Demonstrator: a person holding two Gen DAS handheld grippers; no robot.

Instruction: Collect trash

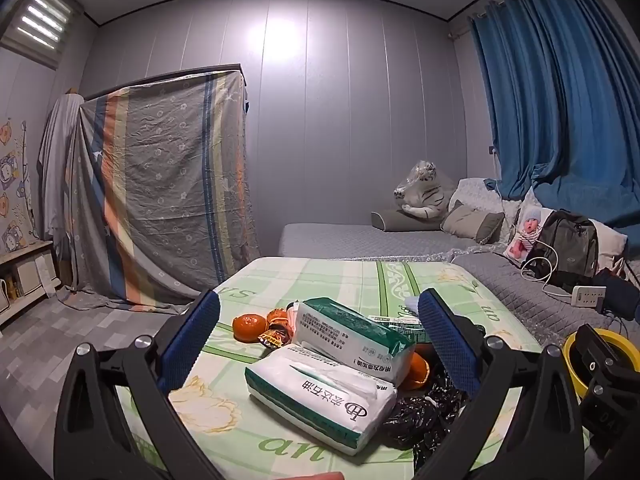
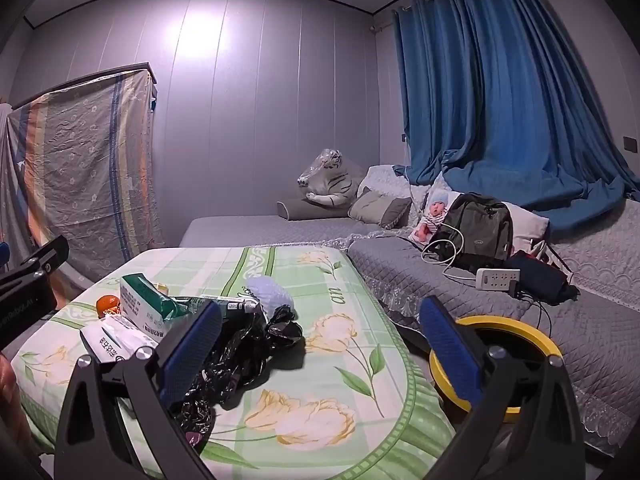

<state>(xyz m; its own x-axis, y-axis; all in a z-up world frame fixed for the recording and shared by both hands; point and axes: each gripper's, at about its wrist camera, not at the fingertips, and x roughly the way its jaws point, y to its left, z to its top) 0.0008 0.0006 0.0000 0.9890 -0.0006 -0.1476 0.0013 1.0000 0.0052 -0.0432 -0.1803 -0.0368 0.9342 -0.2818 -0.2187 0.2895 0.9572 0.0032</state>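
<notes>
Left wrist view: both grippers gape over crinkled black bag, glossy tissue packs.

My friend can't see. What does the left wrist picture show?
Two open blue fingers frame two white-and-green tissue packs on a flowery green table, with a tangerine and a crumpled black bag. Behind is a grey bed.

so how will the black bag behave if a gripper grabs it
The black bag lies crumpled in loose folds on the table, so it is probably floppy and will drape and stretch out when lifted. Its glossy film looks thin and light, so it may slip between the pads unless a thick fold is pinched. A push would likely bunch it rather than slide it.
</notes>
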